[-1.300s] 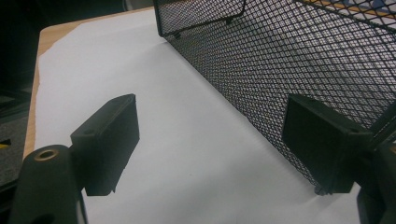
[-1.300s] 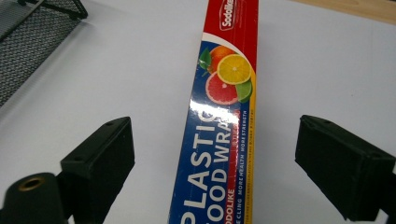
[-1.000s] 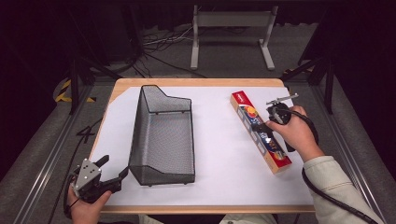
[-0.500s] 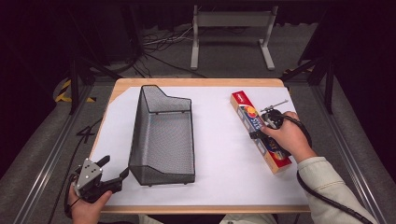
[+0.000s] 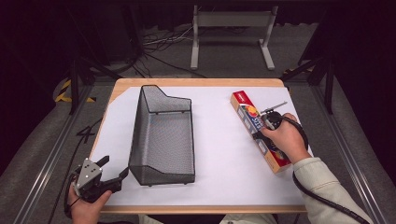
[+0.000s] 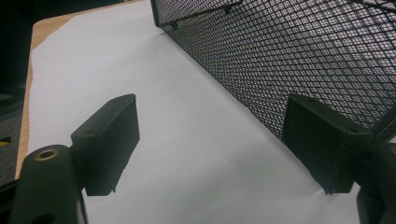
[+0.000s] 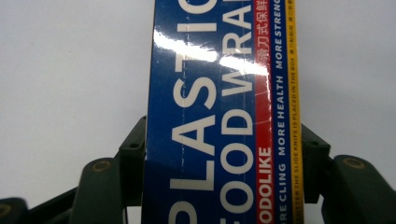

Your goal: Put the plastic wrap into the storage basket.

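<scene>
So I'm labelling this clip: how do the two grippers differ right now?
The right gripper is shut on the plastic wrap box, its jaws having just closed against the box's long sides; the left gripper is open with nothing between its jaws. The right sits over the box at the table's right, the left at the near left corner beside the mesh basket. Both are hand-held.

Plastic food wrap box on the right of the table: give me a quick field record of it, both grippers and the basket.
held item: long blue and red plastic food wrap box, lying flat on the white paper sheet
right gripper: jaws have just closed, pads pressed on both long sides of the box
left gripper: jaws apart, nothing between them, at the near left table corner
basket: black wire mesh basket, upright, left of centre, nothing visible inside
left gripper to basket: beside its near end, contact not clear
</scene>
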The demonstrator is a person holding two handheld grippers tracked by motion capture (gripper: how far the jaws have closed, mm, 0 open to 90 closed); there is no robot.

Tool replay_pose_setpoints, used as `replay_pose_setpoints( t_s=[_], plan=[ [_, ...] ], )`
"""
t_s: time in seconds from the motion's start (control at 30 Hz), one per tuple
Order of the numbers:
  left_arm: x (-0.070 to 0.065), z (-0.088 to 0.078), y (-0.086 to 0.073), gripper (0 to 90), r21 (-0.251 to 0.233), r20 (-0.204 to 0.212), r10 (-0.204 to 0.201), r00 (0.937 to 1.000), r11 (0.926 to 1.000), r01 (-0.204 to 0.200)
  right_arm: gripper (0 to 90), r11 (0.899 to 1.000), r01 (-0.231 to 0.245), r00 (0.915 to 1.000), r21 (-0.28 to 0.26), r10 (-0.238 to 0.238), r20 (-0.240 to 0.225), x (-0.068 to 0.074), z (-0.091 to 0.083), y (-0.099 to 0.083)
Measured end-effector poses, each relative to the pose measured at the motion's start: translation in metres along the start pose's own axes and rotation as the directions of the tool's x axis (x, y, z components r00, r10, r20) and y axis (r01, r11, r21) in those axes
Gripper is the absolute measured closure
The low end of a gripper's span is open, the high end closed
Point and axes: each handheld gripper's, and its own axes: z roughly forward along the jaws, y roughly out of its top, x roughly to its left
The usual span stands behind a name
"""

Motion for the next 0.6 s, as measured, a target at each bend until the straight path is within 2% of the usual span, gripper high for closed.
replay_pose_setpoints(
  t_s=[0.07,0.2,0.6],
  plan=[
    [0.000,0.000,0.000,19.9,-0.001,0.000,0.000,1.0000,1.0000,0.000,40.0,0.999,-0.046,0.9986,-0.015,0.046,-0.025,0.000,-0.003,-0.001],
    [0.000,0.000,0.000,19.9,0.000,-0.002,-0.003,1.0000,1.0000,0.003,40.0,0.996,-0.082,0.9955,-0.033,0.080,-0.050,0.001,-0.012,0.001],
    [-0.001,-0.001,0.000,19.9,-0.001,-0.004,-0.005,1.0000,1.0000,0.005,39.8,0.993,-0.047,0.9974,-0.107,0.041,-0.059,0.009,-0.047,0.005]
  ],
)
